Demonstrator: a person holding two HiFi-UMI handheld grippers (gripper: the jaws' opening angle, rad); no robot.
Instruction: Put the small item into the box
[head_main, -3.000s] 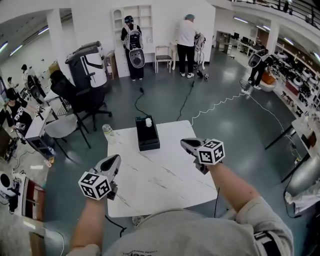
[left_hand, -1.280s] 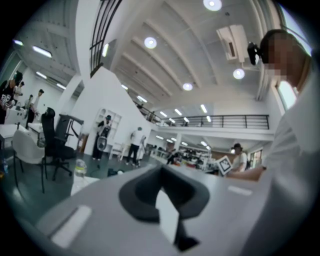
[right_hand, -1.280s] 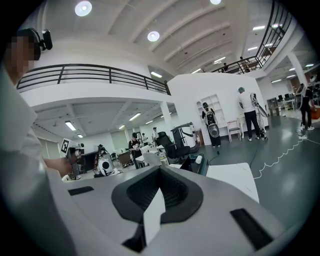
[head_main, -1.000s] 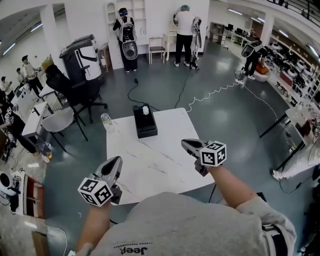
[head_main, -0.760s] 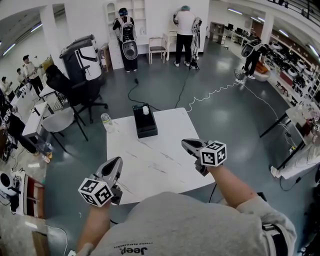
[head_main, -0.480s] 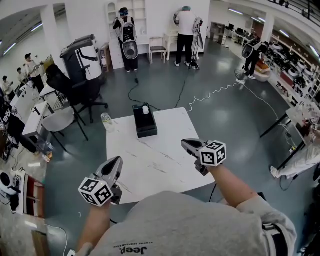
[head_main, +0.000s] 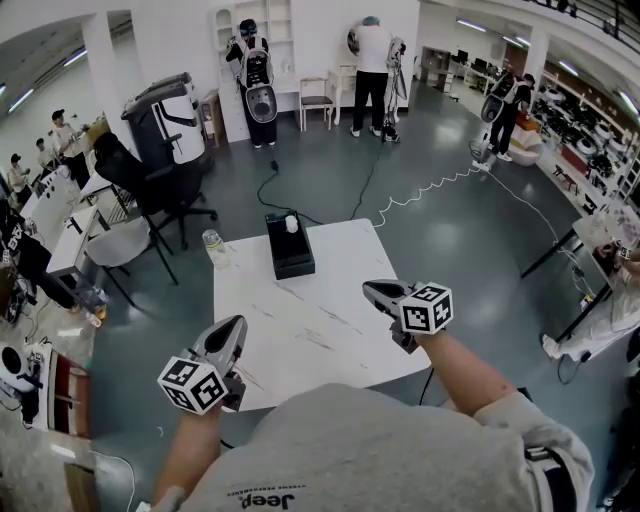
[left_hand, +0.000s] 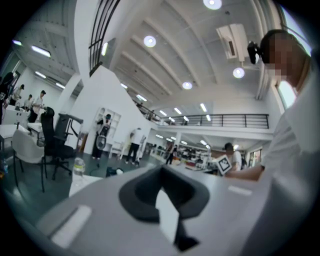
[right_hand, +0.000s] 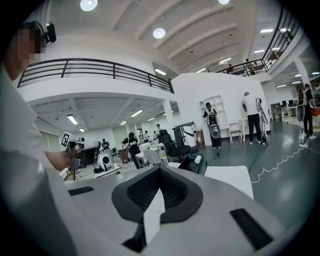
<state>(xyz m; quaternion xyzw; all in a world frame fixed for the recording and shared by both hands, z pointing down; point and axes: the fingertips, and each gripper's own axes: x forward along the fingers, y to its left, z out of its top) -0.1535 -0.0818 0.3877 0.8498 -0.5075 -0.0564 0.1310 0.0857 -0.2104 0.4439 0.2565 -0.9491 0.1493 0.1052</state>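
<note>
At the far edge of the table (head_main: 320, 335) sits a black box (head_main: 292, 262). A small white thing (head_main: 291, 223) is at the far end of that box. It rests on the box or just inside it; I cannot tell which. A clear bottle (head_main: 212, 247) stands near the table's far left corner, apart from the box.

The left tool (head_main: 235, 323) hangs over the near left edge of the table. Its two jaws are pressed together with nothing between them. The right tool (head_main: 371, 289) is over the near right side. Its jaws are together too, and nothing is in them. Both tools are well away from the box.

I think the small white thing is light, since it is so little. It looks round and smooth, so it may slip or roll if it is pinched at its edge. It is too small to tell if it is hard or soft. A good place to take it would be across its middle, from two sides, with a gentle squeeze. A tool would have to open first. The box looks stiff and should stay put.
</note>
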